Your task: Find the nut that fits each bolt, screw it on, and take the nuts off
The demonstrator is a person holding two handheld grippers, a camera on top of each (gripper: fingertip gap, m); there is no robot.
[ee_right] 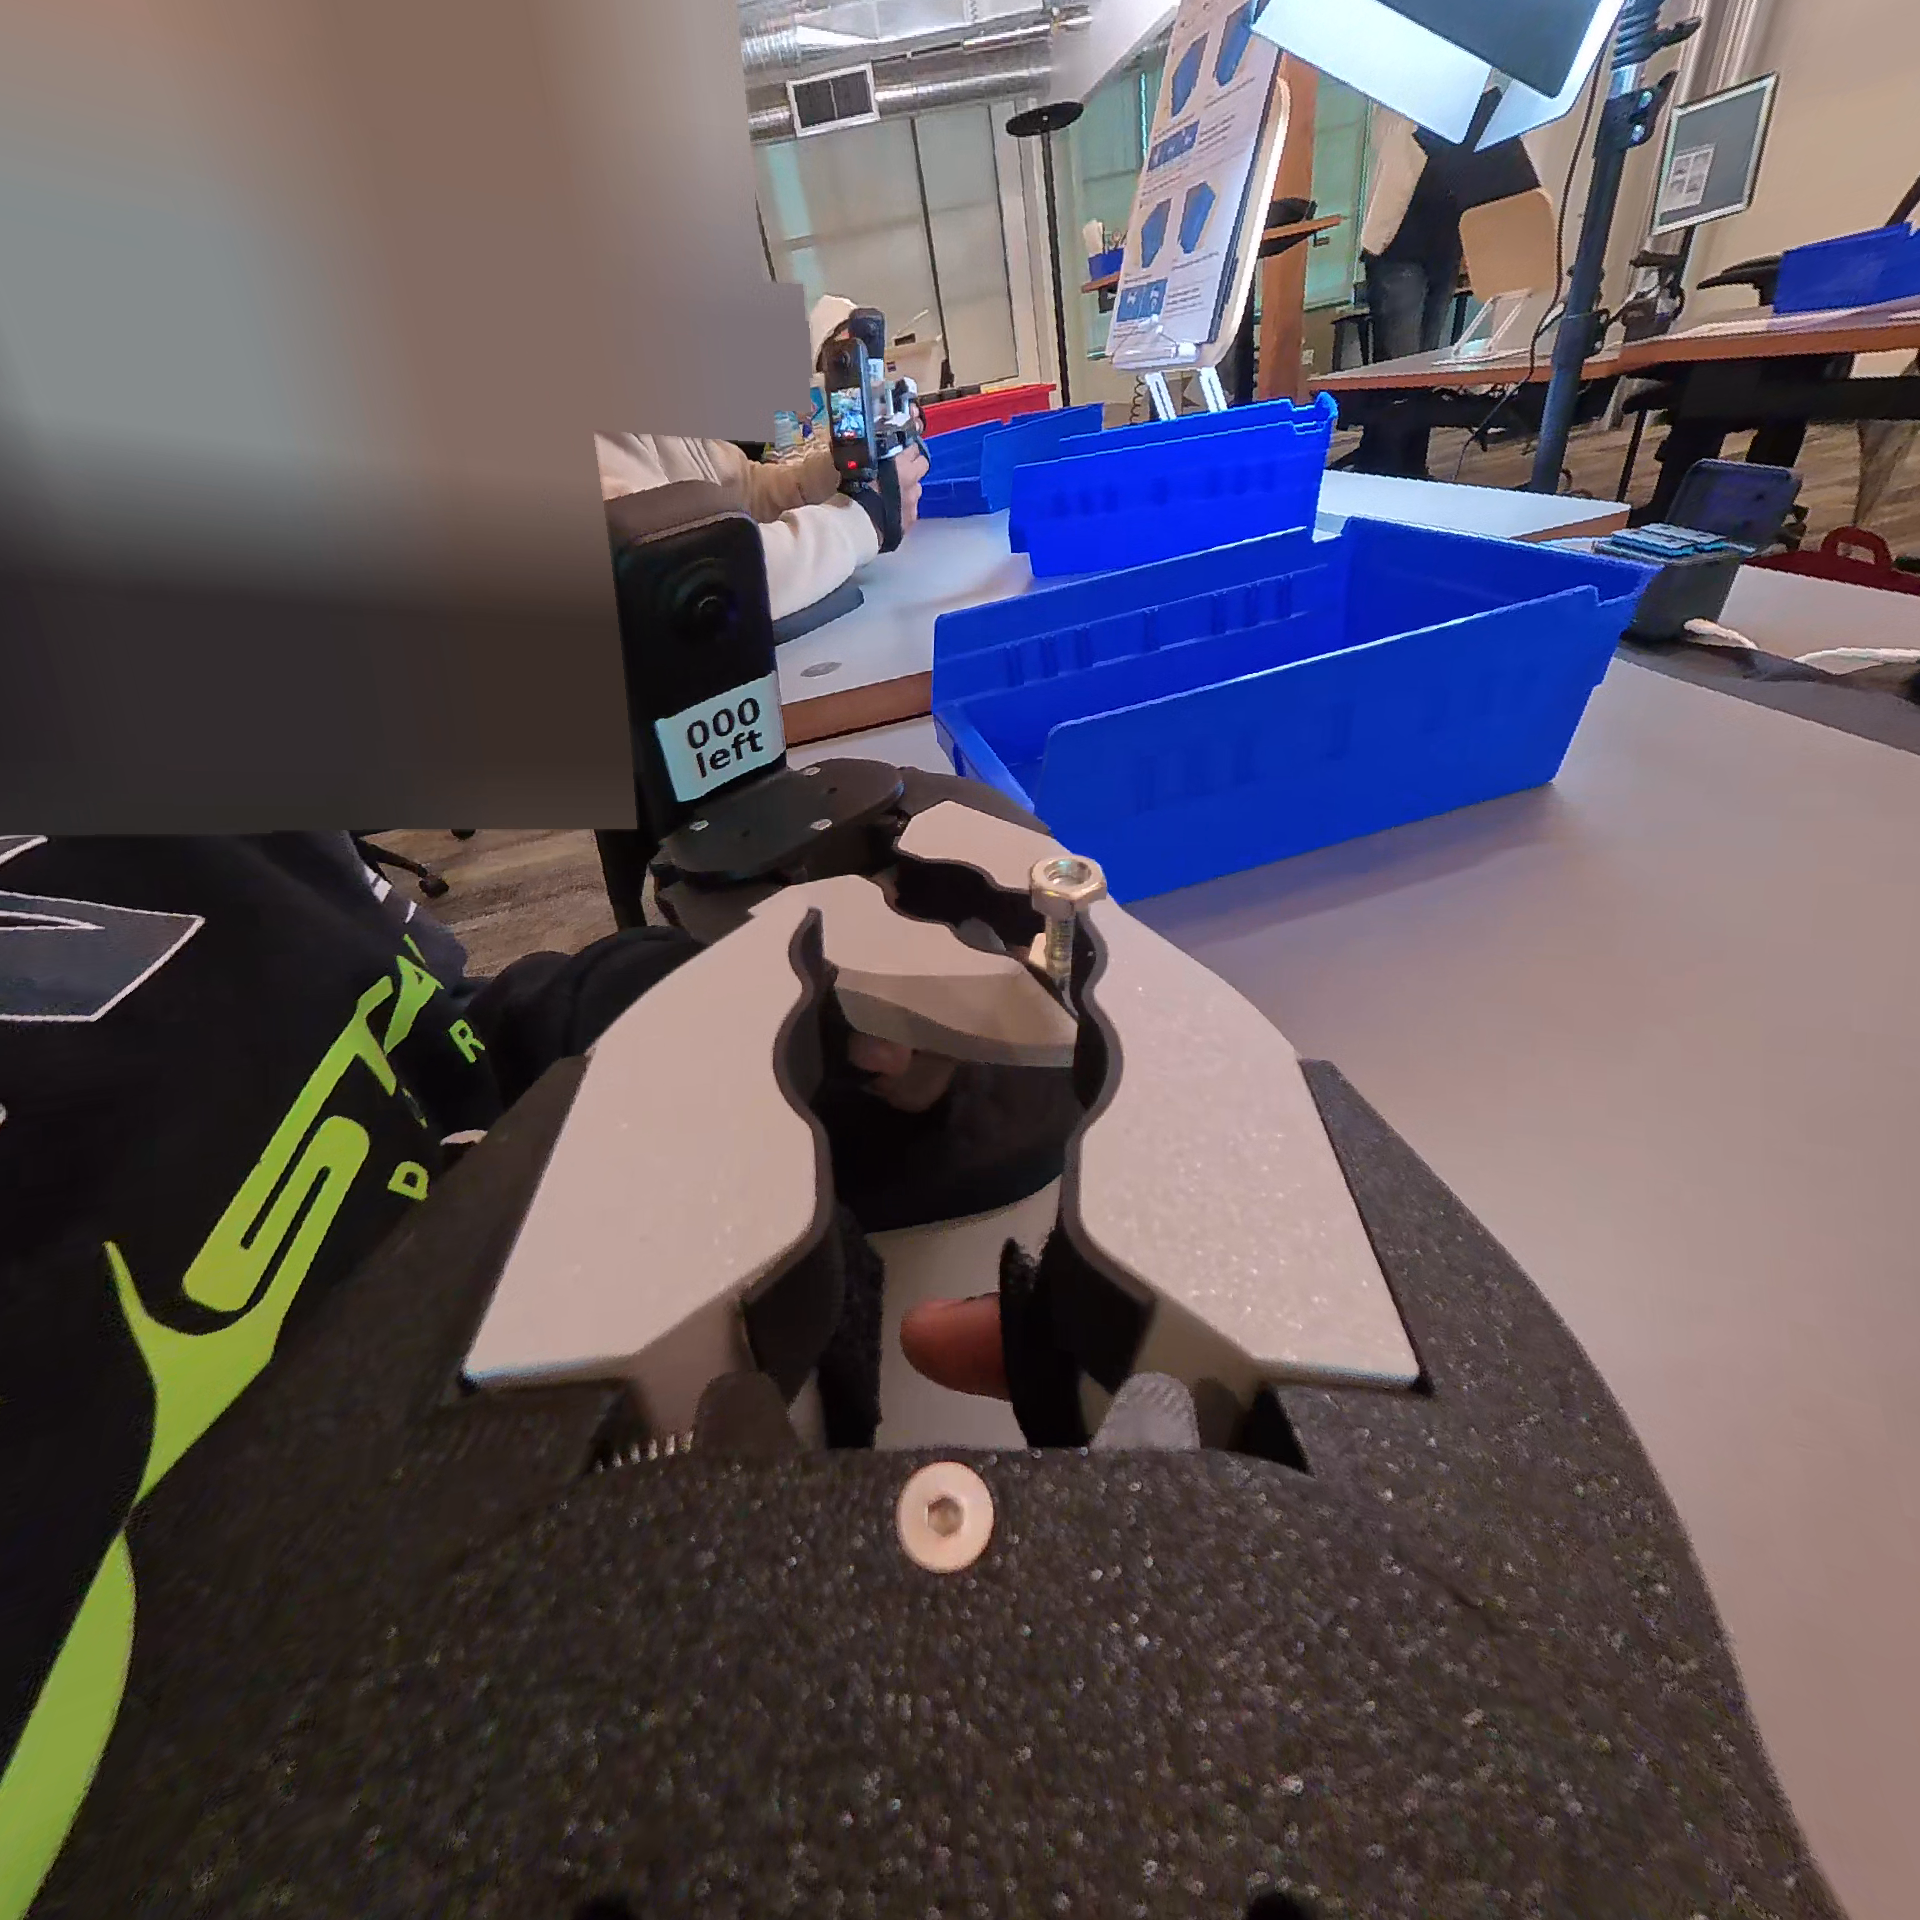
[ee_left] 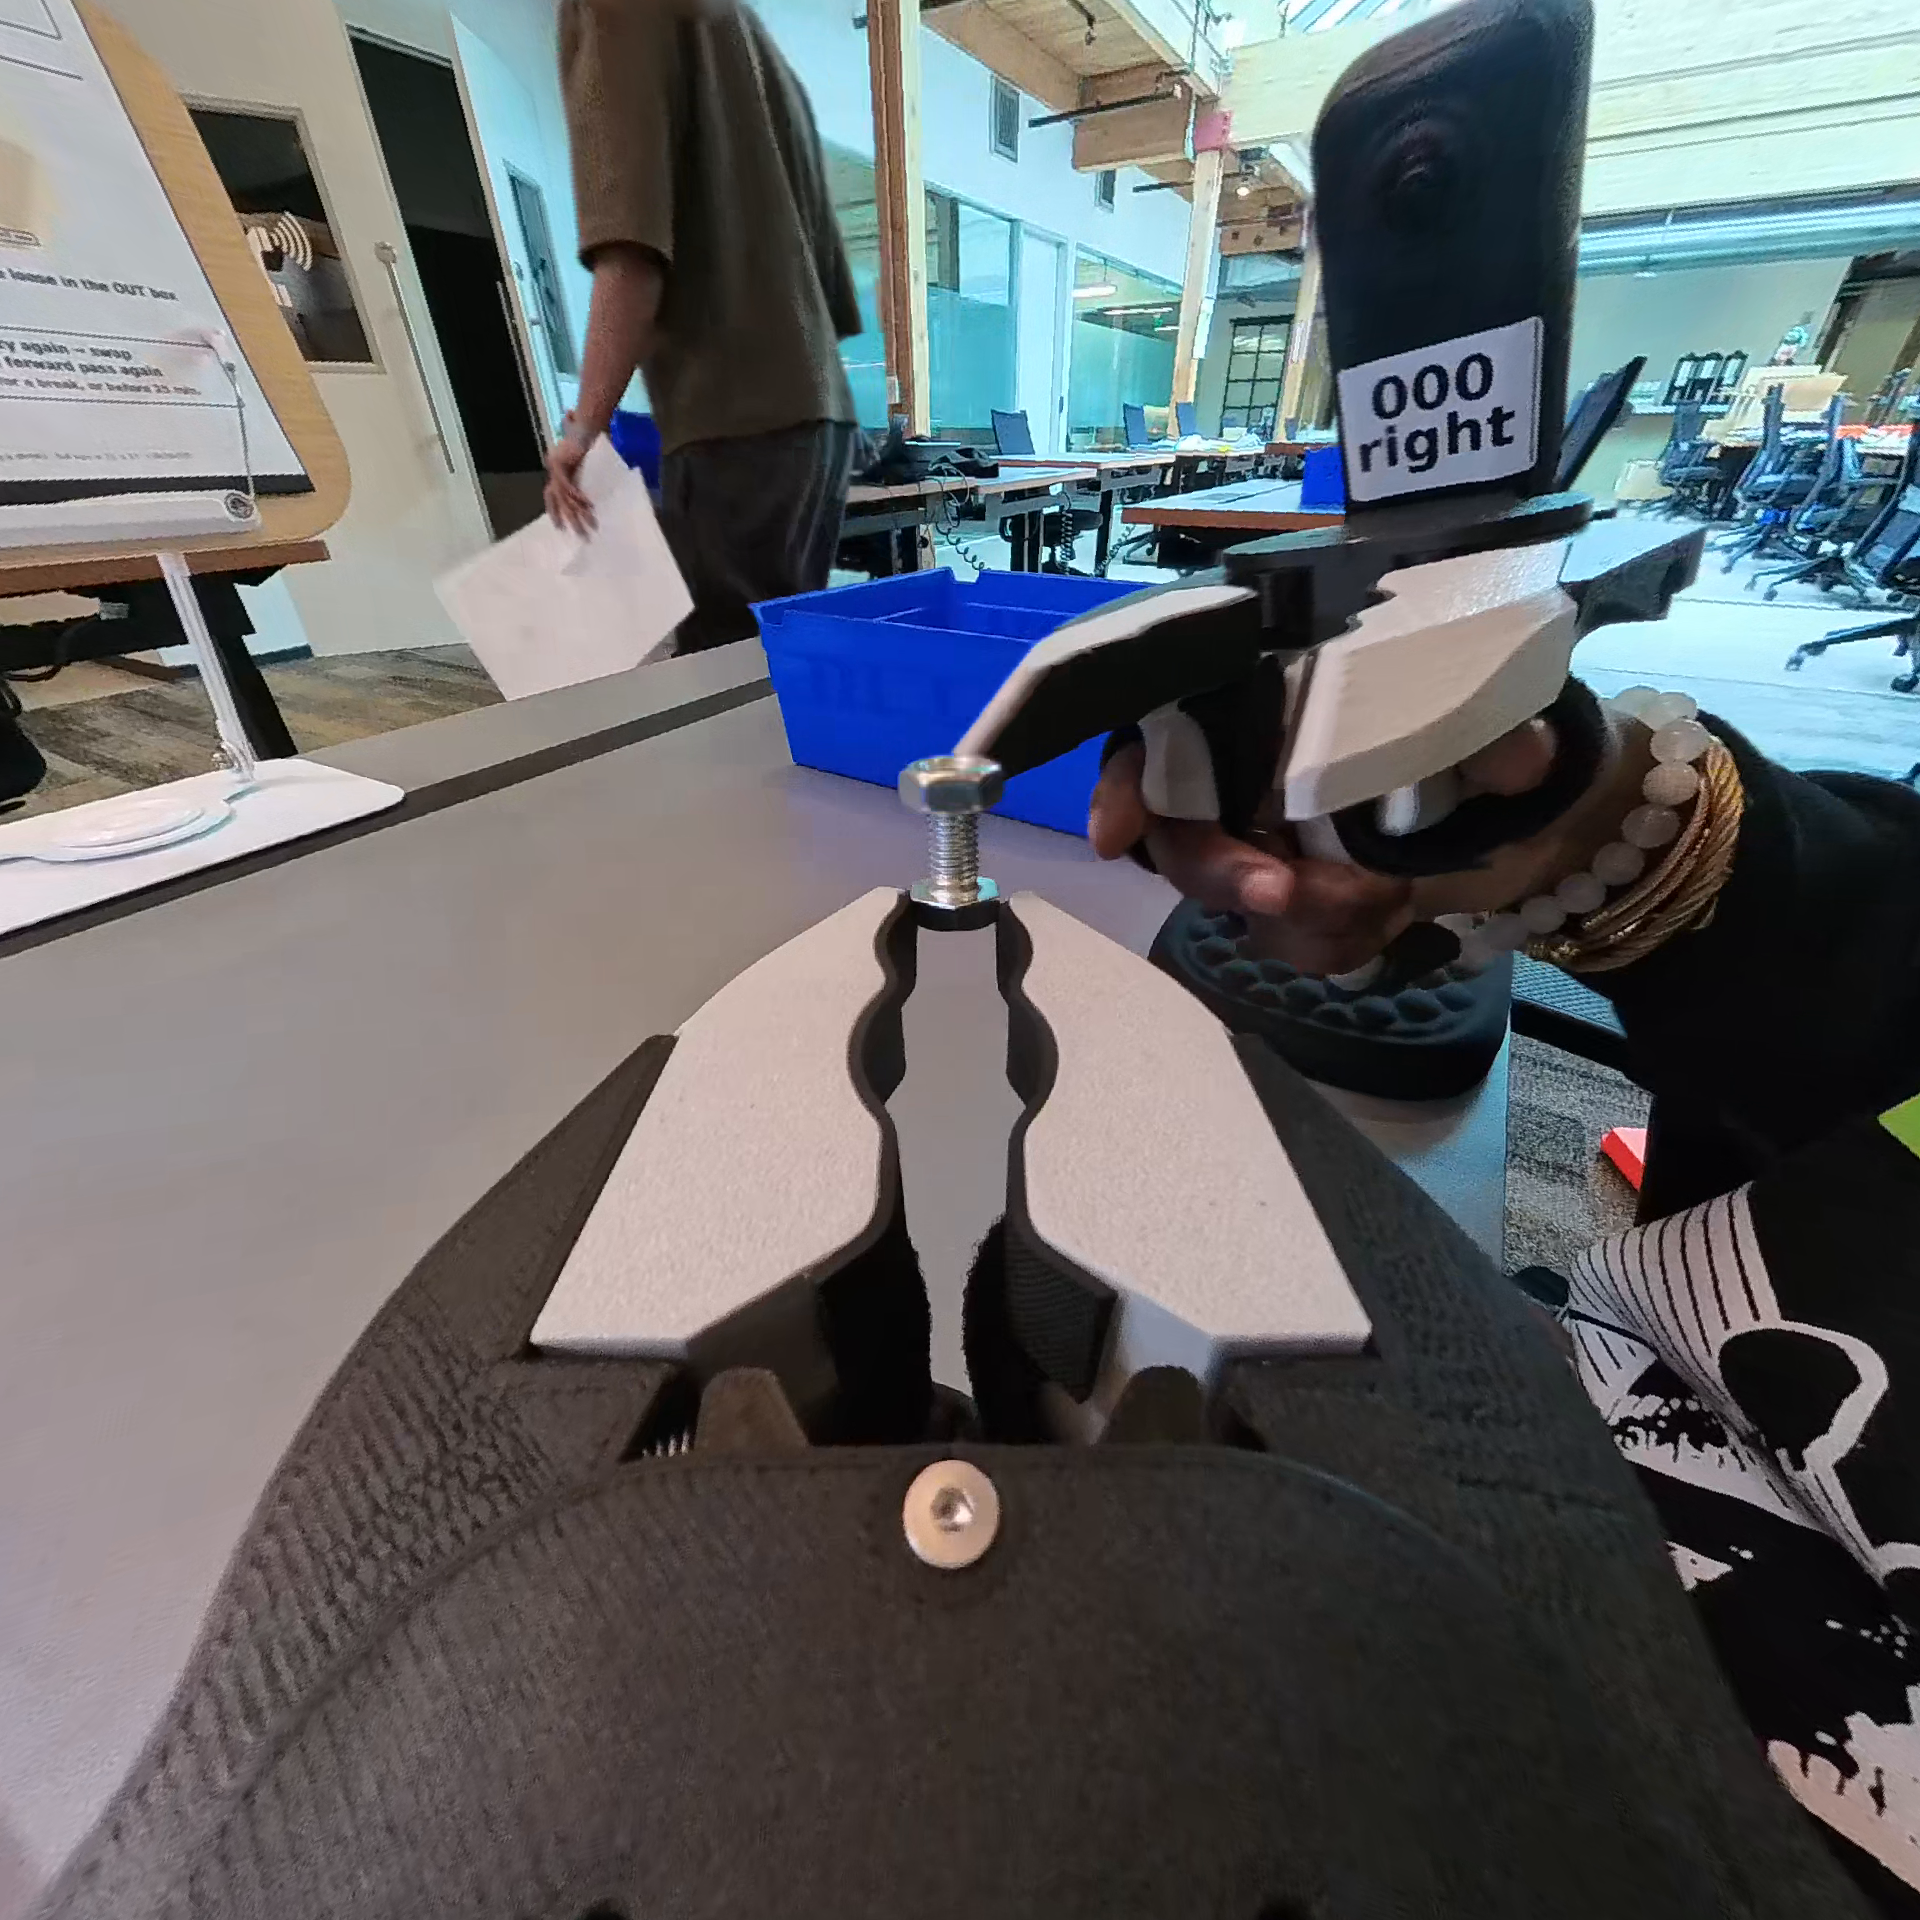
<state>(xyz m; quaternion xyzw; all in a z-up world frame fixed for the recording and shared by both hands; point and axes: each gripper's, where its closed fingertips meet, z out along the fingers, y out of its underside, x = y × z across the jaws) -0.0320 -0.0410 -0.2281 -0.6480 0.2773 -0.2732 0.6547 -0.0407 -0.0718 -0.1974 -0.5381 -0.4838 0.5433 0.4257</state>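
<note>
Left gripper [ee_left: 954,912] jaws clamped on upright bolt [ee_left: 952,847], right gripper [ee_right: 961,935] jaws apart beside nut [ee_left: 950,784], blue bin [ee_right: 1299,717] on table [ee_left: 364,1039]

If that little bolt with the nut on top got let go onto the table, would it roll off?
Probably a short way at most. The nut and the hex head pinched in the left claw have flat sides, which should stop rolling. The steel bolt looks rigid, heavy for its size and slippery. The table looks smooth, so it might slide.
</note>
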